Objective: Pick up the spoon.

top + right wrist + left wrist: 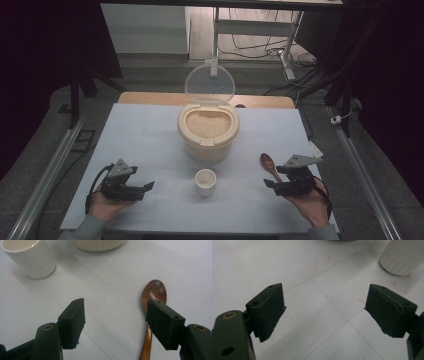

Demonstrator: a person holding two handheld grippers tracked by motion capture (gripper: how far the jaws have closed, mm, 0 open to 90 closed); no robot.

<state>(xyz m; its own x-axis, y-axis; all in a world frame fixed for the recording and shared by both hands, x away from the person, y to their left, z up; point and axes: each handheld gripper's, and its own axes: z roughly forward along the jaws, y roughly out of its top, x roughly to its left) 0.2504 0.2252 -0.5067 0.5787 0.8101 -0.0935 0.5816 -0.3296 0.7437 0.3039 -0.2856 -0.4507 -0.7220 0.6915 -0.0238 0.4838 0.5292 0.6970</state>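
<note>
A cream rice container (208,131) stands at the table's middle, full of rice, with its clear round lid (209,82) tipped up behind it. A small white cup (205,182) (30,257) (402,256) stands in front of it. A brown wooden spoon (270,165) (152,302) lies to the right, its bowl pointing away. My left gripper (148,186) (324,310) rests on the table left of the cup, open and empty. My right gripper (269,184) (115,320) rests beside the spoon, open, with one jaw over the spoon's handle.
The white table top (140,140) carries thin lines and faint red marks. A wooden board edge (150,98) shows behind it. Metal rails (55,165) run down both sides, and desk legs with cables (290,50) stand beyond the far edge.
</note>
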